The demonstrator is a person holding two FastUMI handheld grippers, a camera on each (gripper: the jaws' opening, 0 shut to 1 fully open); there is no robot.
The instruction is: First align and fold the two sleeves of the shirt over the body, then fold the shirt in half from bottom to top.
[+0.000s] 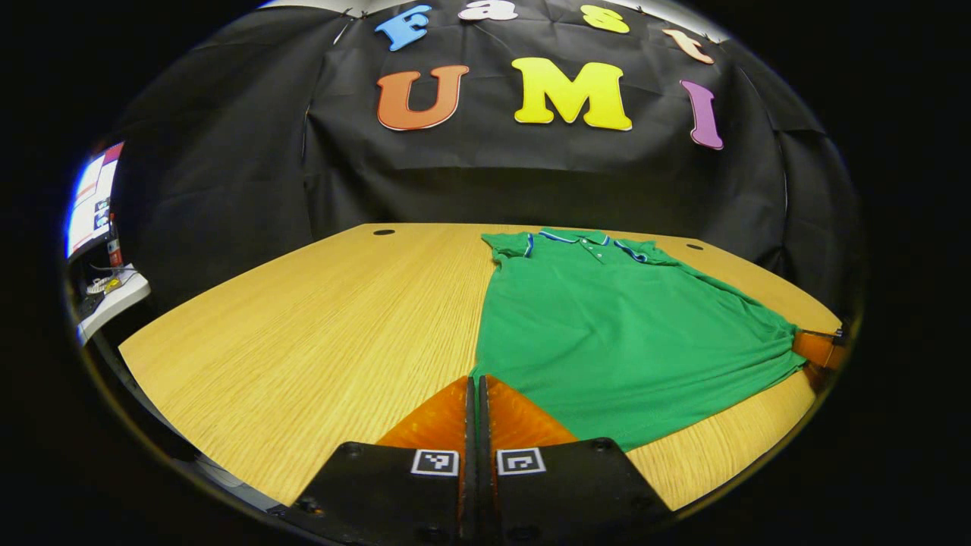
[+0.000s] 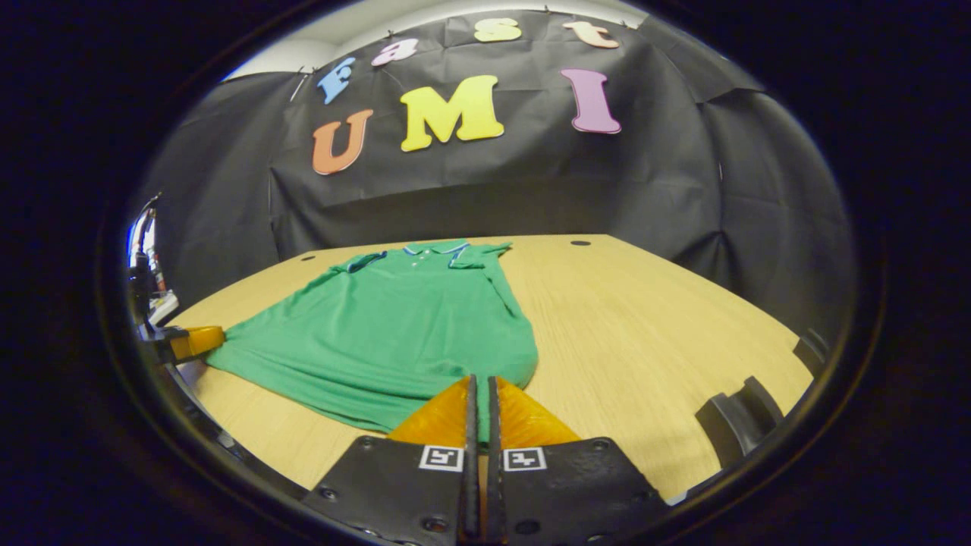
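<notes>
A green polo shirt lies flat on the wooden table, collar at the far side and both short sleeves folded in over the body. My left gripper is shut on the near left corner of the hem. In the right gripper view the same shirt stretches away to the left, and my right gripper is shut on the hem's other corner, with green cloth showing between its fingers. Each view also catches the other gripper at the opposite hem corner: the right gripper and the left gripper.
Bare wood of the table spreads to either side of the shirt. Small cable holes sit near the far edge. A lit monitor and a shelf stand off the table's left. A dark bracket sits at the near right edge.
</notes>
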